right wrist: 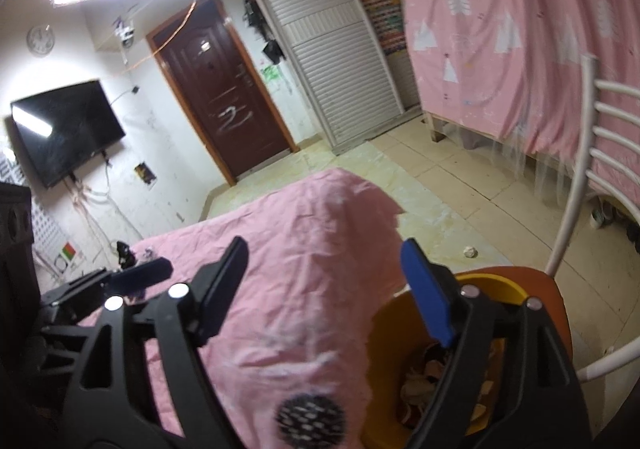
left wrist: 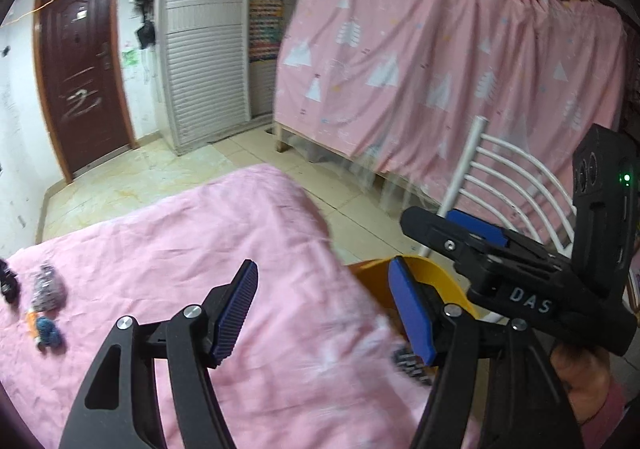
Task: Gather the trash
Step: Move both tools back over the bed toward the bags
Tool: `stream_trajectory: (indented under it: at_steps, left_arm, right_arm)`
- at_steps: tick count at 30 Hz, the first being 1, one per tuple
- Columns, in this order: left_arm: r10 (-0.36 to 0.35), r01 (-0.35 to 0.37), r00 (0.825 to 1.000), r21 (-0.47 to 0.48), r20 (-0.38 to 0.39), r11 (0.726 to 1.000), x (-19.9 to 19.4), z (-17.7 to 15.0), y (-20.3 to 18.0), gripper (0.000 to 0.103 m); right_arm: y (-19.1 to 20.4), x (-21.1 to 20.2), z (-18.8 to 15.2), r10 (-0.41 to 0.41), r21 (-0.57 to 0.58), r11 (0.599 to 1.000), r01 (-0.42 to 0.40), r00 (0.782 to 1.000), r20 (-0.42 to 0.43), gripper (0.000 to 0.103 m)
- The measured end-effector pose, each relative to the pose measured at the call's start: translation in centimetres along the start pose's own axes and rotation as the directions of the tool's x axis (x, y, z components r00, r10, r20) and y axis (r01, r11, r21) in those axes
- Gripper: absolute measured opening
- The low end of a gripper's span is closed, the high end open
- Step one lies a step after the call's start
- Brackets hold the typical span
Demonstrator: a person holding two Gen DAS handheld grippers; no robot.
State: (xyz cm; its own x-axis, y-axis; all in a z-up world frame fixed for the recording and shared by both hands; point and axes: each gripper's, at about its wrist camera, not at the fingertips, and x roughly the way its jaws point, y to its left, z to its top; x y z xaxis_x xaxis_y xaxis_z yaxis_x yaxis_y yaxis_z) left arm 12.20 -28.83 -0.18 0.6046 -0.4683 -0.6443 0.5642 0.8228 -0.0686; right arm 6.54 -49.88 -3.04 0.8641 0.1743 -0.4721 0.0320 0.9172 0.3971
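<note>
With both the left gripper (left wrist: 324, 309) and right gripper (right wrist: 340, 285) open and empty, the crinkly wrappers (left wrist: 48, 287) left on the pink-covered table (left wrist: 180, 233) look light and slippery, best pinched mid-body.

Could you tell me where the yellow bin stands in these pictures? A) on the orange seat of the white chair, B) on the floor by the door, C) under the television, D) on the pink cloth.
A: the yellow bin sits on the chair seat beside the pink-covered table.
</note>
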Motion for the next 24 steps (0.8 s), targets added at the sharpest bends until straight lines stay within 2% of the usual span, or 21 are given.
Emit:
stream_trajectory:
  at_steps: [6, 13, 18, 24]
  left_arm:
    - [0.078, -0.076, 0.997, -0.080, 0.022, 0.994, -2.0, -0.4, 6.5, 0.060]
    - [0.175, -0.168, 0.984, -0.169, 0.030, 0.971, -4.0, -1.1, 14.3, 0.064]
    - [0.236, -0.225, 0.971, -0.219, 0.024, 0.949, -5.3, -1.9, 19.4, 0.065]
    - [0.313, -0.302, 0.950, -0.261, -0.001, 0.917, -6.5, -3.3, 24.9, 0.067]
  right_arm:
    - [5.5, 2.8, 0.2, 0.040, -0.092, 0.995, -0.044, 0.998, -0.048, 0.080]
    - [12.2, 6.5, -0.1, 0.076, -0.186, 0.978, -0.097, 0.991, -0.113, 0.080]
    - [16.9, 9.0, -0.1, 0.087, -0.253, 0.959, -0.124, 0.984, -0.153, 0.080]
    - [20.5, 11.7, -0.9, 0.084, -0.315, 0.938, -0.147, 0.975, -0.205, 0.084]
